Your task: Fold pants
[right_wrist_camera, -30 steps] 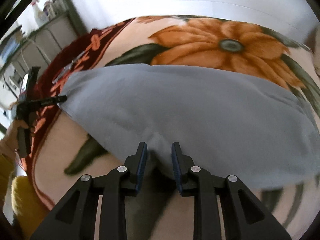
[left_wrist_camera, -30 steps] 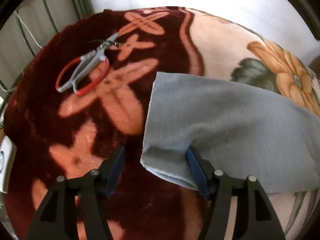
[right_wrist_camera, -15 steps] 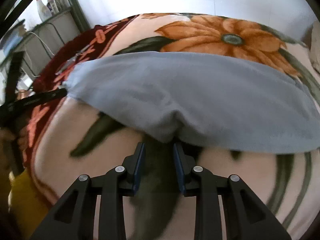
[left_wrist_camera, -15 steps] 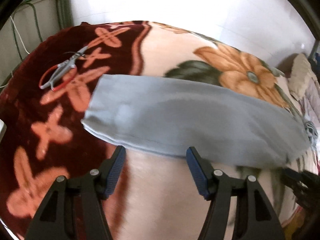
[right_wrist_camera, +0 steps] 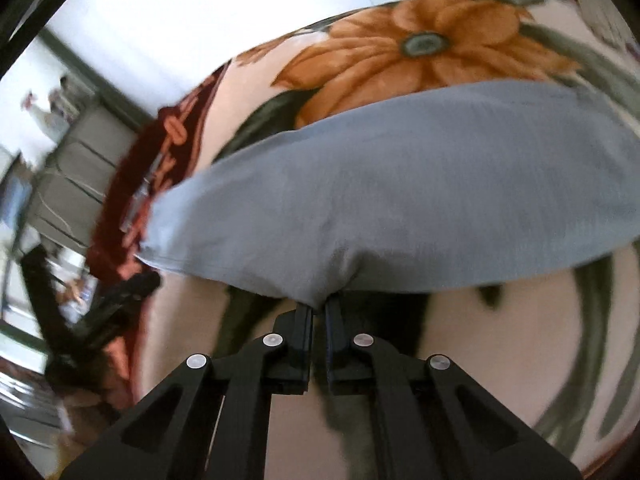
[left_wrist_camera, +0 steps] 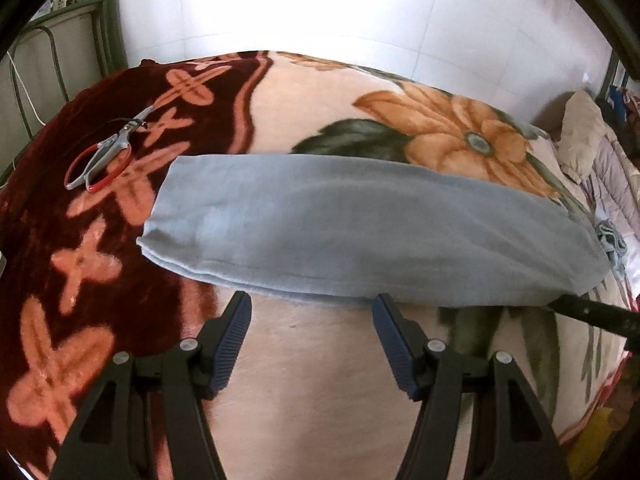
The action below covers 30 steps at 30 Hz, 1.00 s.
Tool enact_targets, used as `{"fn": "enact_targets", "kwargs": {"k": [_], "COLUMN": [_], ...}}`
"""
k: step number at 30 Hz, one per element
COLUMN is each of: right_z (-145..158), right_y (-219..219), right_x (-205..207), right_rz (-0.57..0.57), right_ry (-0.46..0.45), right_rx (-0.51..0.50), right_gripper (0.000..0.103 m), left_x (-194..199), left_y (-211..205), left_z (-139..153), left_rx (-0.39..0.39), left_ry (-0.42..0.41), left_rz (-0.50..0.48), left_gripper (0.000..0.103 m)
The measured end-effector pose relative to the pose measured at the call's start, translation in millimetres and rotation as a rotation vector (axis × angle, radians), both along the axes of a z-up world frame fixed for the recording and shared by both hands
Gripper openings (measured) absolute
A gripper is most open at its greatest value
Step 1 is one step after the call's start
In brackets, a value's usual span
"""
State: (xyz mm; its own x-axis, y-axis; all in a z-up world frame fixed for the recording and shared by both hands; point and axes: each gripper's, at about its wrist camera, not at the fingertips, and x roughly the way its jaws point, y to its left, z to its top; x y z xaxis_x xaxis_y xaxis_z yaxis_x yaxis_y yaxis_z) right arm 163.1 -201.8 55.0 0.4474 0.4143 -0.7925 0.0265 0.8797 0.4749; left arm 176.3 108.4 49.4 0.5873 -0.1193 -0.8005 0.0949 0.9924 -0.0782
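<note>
The light blue-grey pants (left_wrist_camera: 360,232) lie folded lengthwise in a long band across a floral blanket (left_wrist_camera: 320,92). My left gripper (left_wrist_camera: 312,312) is open and empty, its fingertips just short of the near edge of the pants. My right gripper (right_wrist_camera: 318,312) is shut on the near edge of the pants (right_wrist_camera: 380,208), and the cloth bunches into a small peak at the pads. The right gripper's black finger (left_wrist_camera: 592,312) shows at the right in the left wrist view.
Red-handled scissors (left_wrist_camera: 106,156) lie on the dark red part of the blanket, left of the pants' end. A pillow (left_wrist_camera: 580,136) and bedding sit at the far right. A white tiled wall (left_wrist_camera: 320,8) runs behind the bed. A shelf unit (right_wrist_camera: 68,168) stands left.
My left gripper let go of the pants' corner and drew back, staying open. My right gripper closed tighter on the near edge and pulls the cloth into a peak.
</note>
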Motion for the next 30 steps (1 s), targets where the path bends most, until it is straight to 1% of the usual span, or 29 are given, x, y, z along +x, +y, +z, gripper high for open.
{"fn": "enact_targets", "kwargs": {"k": [1,4,7,10,13,17,18,20,23,24,25,26,28,29,30], "right_z": [-0.4,-16.7,-32.2,-27.9,-21.6,-3.7,1.8,10.0,13.7,12.1,9.3,1.9,-10.8,-23.1,-29.1], "right_y": [0.6,13.0,19.2,21.0,19.0,3.8,-2.9,-18.1,-42.1,-53.7,-61.6,-71.5,-83.4,-92.0,-97.4], "right_x": [-2.3,-7.2,-12.0,-18.5,-24.7,-31.8,-31.5,-25.7,-13.1,-8.7,-4.7,0.9,6.3,7.1,5.7], "right_rz": [0.005,0.049,0.068,0.099,0.146,0.164,0.157,0.129,0.066,0.042,0.026,0.005,-0.021,-0.034,-0.038], "right_ry": [0.007,0.048,0.077,0.058,0.039,-0.027,-0.050,-0.084,-0.118,-0.126,-0.125,-0.109,-0.076,-0.040,-0.027], "right_rx": [-0.007,-0.117,-0.155,-0.178,-0.223,-0.295,-0.329,-0.385,-0.427,-0.437,-0.446,-0.465,-0.494,-0.507,-0.495], "right_gripper": [0.006,0.006,0.006,0.006,0.006,0.007,0.008,0.015,0.023,0.024,0.025,0.025,0.025,0.024,0.024], "left_x": [0.5,2.6,5.8,10.4,16.2,23.6,24.2,24.4,19.3,17.0,14.8,12.6,7.9,6.3,5.1], "left_y": [-2.5,-13.2,-34.8,-60.7,-86.8,-124.0,-131.7,-149.6,-164.7,-167.3,-168.1,-167.2,-161.2,-159.7,-158.0], "left_z": [0.8,2.8,5.1,6.1,6.6,4.3,2.7,-4.3,-19.8,-25.2,-32.6,-37.9,-40.7,-40.7,-40.2], "left_rx": [0.000,0.001,0.008,0.018,0.013,-0.004,-0.006,0.003,0.043,0.054,0.071,0.073,0.052,0.052,0.053], "left_ry": [0.000,0.000,-0.002,-0.007,-0.013,-0.006,0.001,0.024,0.063,0.076,0.094,0.100,0.086,0.087,0.087], "left_rz": [-0.004,-0.029,-0.079,-0.131,-0.174,-0.245,-0.259,-0.290,-0.319,-0.321,-0.315,-0.307,-0.300,-0.301,-0.303], "left_gripper": [0.067,0.067,0.067,0.067,0.067,0.067,0.067,0.067,0.067,0.067,0.067,0.067,0.067,0.067,0.067]}}
